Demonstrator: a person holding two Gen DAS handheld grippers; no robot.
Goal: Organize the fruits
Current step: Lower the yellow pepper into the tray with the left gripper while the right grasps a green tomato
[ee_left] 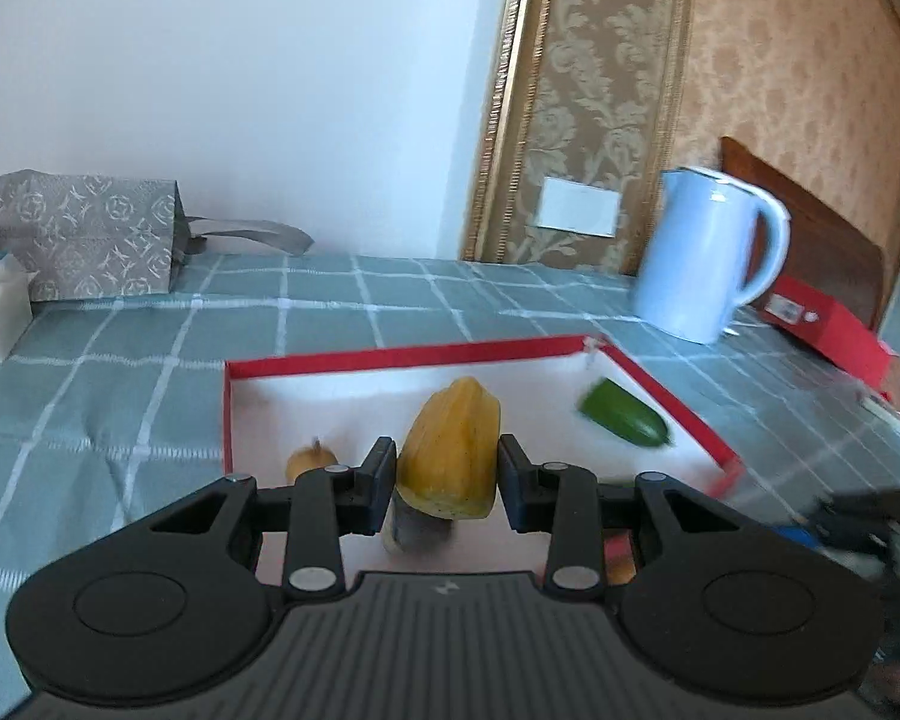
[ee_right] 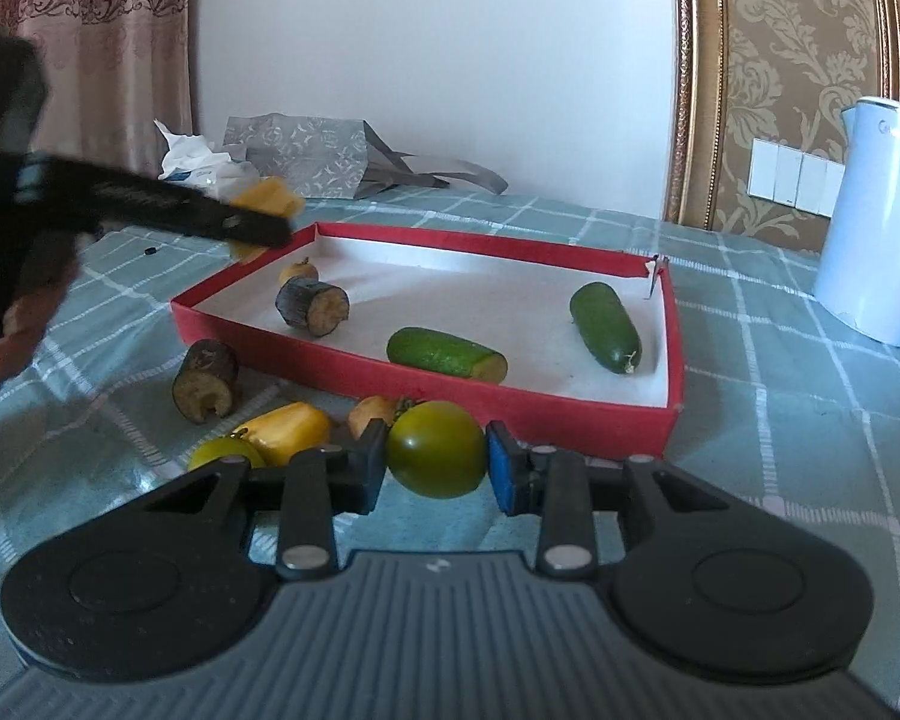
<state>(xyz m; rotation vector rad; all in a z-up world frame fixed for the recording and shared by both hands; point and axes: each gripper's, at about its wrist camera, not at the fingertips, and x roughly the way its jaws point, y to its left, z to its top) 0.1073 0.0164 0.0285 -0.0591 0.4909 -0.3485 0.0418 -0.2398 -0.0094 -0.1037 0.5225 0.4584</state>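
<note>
Two fruits are gripped — a yellow starfruit [ee_left: 450,450] by the left gripper [ee_left: 447,480], a green tomato [ee_right: 437,449] by the right gripper [ee_right: 435,468] — both judged soft, best pinched gently at mid-body.

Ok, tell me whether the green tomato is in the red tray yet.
Out. The green tomato sits between the right gripper pads, in front of the red tray.

In the left wrist view, we see the dark stub [ee_left: 417,525] mostly hidden behind the yellow fruit [ee_left: 453,450], and the small onion [ee_left: 311,461] partly covered by the gripper linkage. The other gripper [ee_left: 864,525] at the right edge is blurred. In the right wrist view, the kettle [ee_right: 876,222] is cut off by the frame edge, and a blurred arm [ee_right: 150,204] covers most of a yellow piece [ee_right: 270,195]
</note>
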